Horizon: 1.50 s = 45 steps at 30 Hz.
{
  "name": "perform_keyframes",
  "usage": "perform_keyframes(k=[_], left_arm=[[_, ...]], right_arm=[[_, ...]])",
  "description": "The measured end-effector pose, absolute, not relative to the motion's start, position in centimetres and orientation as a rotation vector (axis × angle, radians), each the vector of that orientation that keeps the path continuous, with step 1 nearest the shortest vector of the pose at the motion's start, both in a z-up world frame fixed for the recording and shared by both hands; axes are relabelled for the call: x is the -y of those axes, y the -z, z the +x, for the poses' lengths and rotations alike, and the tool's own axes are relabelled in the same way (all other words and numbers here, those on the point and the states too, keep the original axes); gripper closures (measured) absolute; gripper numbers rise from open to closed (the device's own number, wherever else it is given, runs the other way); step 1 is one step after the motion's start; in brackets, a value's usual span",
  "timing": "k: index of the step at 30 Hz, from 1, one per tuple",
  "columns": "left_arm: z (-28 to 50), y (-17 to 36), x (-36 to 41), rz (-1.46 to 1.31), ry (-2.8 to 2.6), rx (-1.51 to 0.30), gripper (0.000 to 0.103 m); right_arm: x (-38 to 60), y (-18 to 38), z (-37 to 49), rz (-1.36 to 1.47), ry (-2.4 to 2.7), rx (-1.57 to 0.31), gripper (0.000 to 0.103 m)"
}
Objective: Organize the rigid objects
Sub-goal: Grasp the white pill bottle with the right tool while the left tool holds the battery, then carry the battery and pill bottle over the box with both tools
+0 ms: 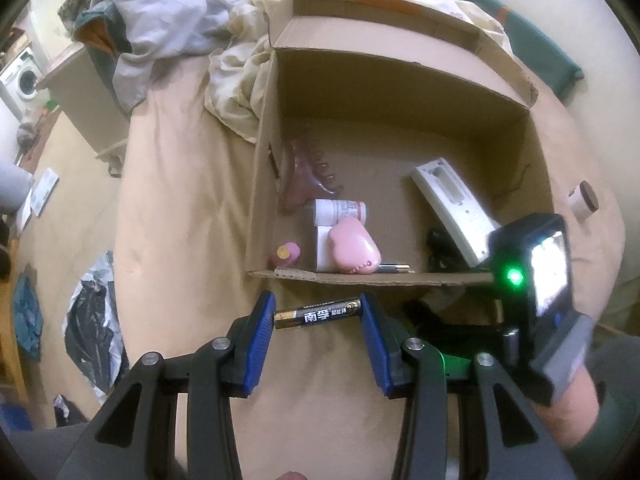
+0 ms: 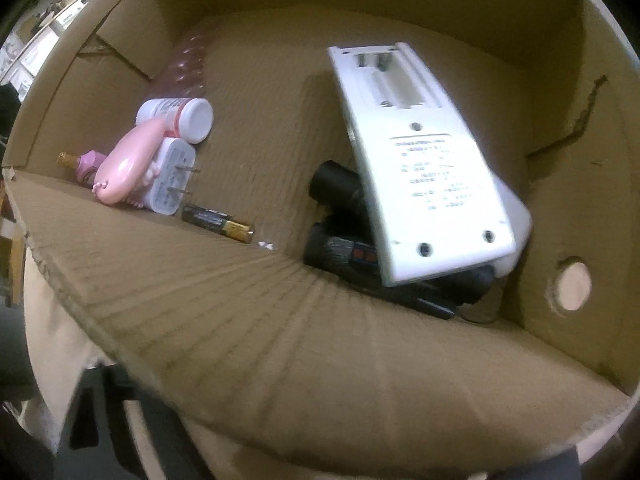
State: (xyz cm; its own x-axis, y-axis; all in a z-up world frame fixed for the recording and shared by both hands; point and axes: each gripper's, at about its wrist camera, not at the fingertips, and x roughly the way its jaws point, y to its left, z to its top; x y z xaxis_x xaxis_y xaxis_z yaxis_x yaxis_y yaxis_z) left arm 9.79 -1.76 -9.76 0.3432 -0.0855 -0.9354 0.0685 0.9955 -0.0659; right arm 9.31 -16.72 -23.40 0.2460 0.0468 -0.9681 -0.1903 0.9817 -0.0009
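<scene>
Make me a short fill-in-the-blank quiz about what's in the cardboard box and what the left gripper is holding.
1. The left gripper is shut on a ____.
2. The heart-shaped pink case lies inside the cardboard ____.
3. The white remote shows an empty ____ compartment.
4. The remote leans on a ____-coloured object.

Missing words: battery; box; battery; black

Two wrist cameras, both aimed steeply down.
My left looked from just outside the cardboard box (image 1: 400,80); my right peered closely inside it.
</scene>
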Motion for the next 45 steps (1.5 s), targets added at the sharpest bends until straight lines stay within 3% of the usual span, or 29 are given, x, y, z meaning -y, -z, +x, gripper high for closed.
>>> perform_keyframes(k=[3, 17, 25, 36, 45], left_arm=[[10.0, 10.2, 1.9, -0.009, 0.088, -1.226, 0.063], [10.0, 10.8, 0.9, 0.009, 0.041, -1.227, 0.063], [9.3, 10.0, 0.9, 0.007, 0.05, -1.206, 0.063], [8.9, 4.8, 1.4, -0.063, 0.152, -1.089, 0.063], [12.1, 1.3, 3.1, 0.016, 0.176, -1.005, 0.063]], right_arm=[[17.1, 22.7, 9.1, -0.136, -0.152, -1.295, 0.054], [18.8, 19.7, 6.8, -0.089, -0.202, -1.302, 0.054], [20.9, 15.0, 3.9, 0.018, -0.253, -1.265, 0.054], [24.2, 7.5, 2.8, 0.111, -0.264, -1.026, 0.054], [22.8, 6.5, 6.8, 0.089, -0.288, -0.963, 0.054]])
